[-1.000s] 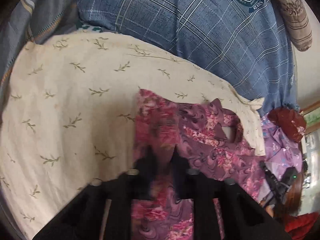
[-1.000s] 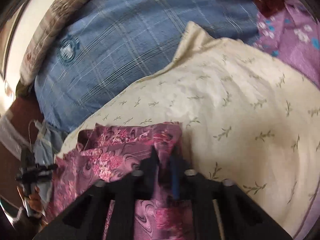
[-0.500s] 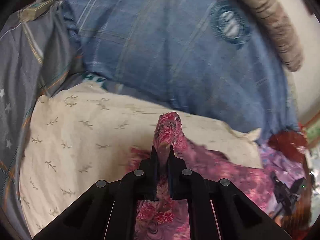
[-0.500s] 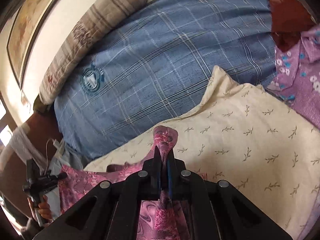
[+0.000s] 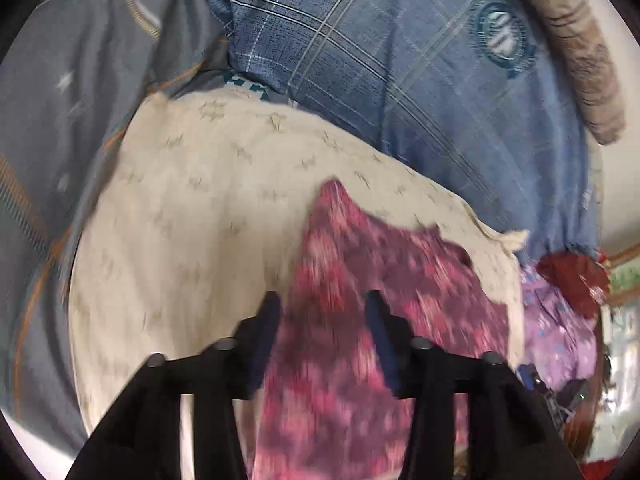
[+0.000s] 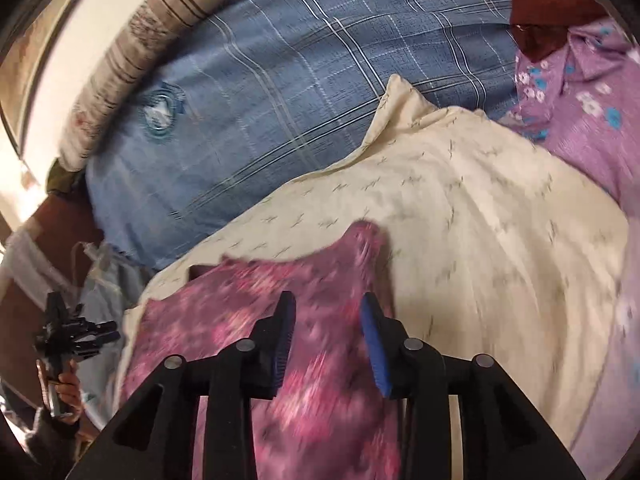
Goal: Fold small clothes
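The left hand-held gripper [image 5: 322,312] has its jaws apart and opening; the pink garment [image 5: 360,320] shows in the gap between the fingers, but the pads do not press on it. The right hand-held gripper [image 6: 326,320] is likewise parted and opening, the same garment [image 6: 248,320] seen between its blue-faced fingers [image 6: 374,344] without being pinched. Both views are blurred, so whether the cloth brushes a pad cannot be told.

The garment, patterned in pink and dark purple, lies on a cream sheet [image 5: 192,220] printed with small sprigs. In the left view it runs from the bottom edge up to a pointed corner near the middle of the sheet; in the right view its corner peaks just beyond the fingertips, and its upper edge falls away to the left.

Past the sheet [image 6: 480,200] lies a blue checked bedcover [image 5: 400,72] bearing a round emblem [image 5: 502,40], and beyond that a brown striped bolster [image 5: 580,60] along a pale wall. A grey cloth [image 5: 80,100] with star marks bunches at the left of the left view. A lilac flowered garment [image 6: 580,92] lies beside the sheet at the right of the right view, with a dark red cloth [image 6: 540,12] above it. At the lower left of the right view, a hand [image 6: 66,392] grips the left hand-held gripper's black handle.
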A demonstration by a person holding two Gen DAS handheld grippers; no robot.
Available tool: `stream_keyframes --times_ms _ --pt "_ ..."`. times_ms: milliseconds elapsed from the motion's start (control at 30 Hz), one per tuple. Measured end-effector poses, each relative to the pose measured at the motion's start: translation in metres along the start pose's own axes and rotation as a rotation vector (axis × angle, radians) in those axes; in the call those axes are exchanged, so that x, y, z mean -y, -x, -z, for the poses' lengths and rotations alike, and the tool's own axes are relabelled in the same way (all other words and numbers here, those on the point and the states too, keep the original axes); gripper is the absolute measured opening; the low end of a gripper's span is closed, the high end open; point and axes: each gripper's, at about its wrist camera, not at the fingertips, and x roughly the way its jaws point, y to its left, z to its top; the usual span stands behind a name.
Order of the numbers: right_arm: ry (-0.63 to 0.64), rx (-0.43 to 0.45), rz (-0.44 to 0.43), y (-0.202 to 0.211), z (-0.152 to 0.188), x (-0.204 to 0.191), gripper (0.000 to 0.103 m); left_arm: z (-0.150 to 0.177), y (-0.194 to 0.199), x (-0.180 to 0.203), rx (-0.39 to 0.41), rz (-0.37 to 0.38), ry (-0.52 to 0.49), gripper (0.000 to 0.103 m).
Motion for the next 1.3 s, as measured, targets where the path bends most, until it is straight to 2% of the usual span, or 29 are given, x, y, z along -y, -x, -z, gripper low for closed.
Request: stream_keyframes --times_ms 67,133,200,300,433,567,600,667,733,833,900,933,967,1000,1067,1133,1167,1233,1300 --pt "-0.052 -0.014 -0.036 0.023 0.023 0.004 0.044 0.035 0.02 -0.017 -0.022 0.091 0.037 0.057" --pt "-0.113 -0.034 -0.063 0.042 0.048 0.011 0.044 0.067 0.028 -0.033 -0.079 0.187 0.093 0.057" --pt "-0.168 -0.061 -0.078 0.058 0.071 0.018 0.044 0.095 0.031 -0.046 -0.093 0.258 0.143 0.057" --pt "-0.25 -0.127 -0.098 0.069 0.099 0.027 0.045 0.125 0.03 -0.064 -0.062 0.293 0.225 0.056" --pt "-0.379 -0.177 -0.144 0.058 0.125 0.045 0.049 0.138 0.017 -0.086 -0.058 0.34 0.401 0.049" --pt "-0.497 -0.171 -0.221 0.041 0.13 0.059 0.05 0.149 0.0 -0.095 -0.088 0.34 0.496 0.047" --pt "-0.522 -0.166 -0.235 0.039 0.13 0.061 0.054 0.15 -0.001 -0.096 -0.083 0.346 0.51 0.047" --pt "-0.562 -0.163 -0.268 0.035 0.132 0.065 0.06 0.147 -0.004 -0.096 -0.061 0.334 0.517 0.047" --pt "-0.584 -0.161 -0.266 0.031 0.133 0.068 0.06 0.141 -0.01 -0.091 -0.038 0.299 0.499 0.048" --pt "-0.61 -0.154 -0.298 0.024 0.134 0.068 0.06 0.139 -0.025 -0.088 -0.07 0.27 0.501 0.05" --pt "-0.611 -0.138 -0.316 0.019 0.134 0.066 0.059 0.137 -0.037 -0.075 -0.093 0.266 0.481 0.036" --pt "-0.606 -0.137 -0.314 0.017 0.133 0.064 0.055 0.129 -0.036 -0.068 -0.088 0.262 0.448 0.007" --pt "-0.591 -0.139 -0.309 0.015 0.129 0.062 0.026 0.121 -0.027 -0.059 -0.066 0.254 0.399 0.007" --pt "-0.567 -0.135 -0.306 0.016 0.121 0.06 0.006 0.113 -0.018 -0.045 -0.025 0.233 0.347 0.007" --pt "-0.533 -0.066 -0.33 0.034 0.101 0.059 0.005 0.104 0.014 -0.014 0.087 0.147 0.177 0.008" --pt "-0.426 0.008 -0.317 0.058 0.078 0.048 0.005 0.107 0.032 0.005 0.134 0.1 0.075 0.008" --pt "-0.384 0.022 -0.301 0.066 0.072 0.044 0.005 0.111 0.032 0.009 0.127 0.066 0.046 0.008" --pt "-0.349 -0.009 -0.263 0.067 0.072 0.042 0.005 0.121 0.018 0.002 0.08 0.003 0.033 0.009" --pt "-0.356 -0.057 -0.2 0.055 0.089 0.051 0.005 0.133 -0.012 -0.023 -0.032 -0.038 0.107 0.009"
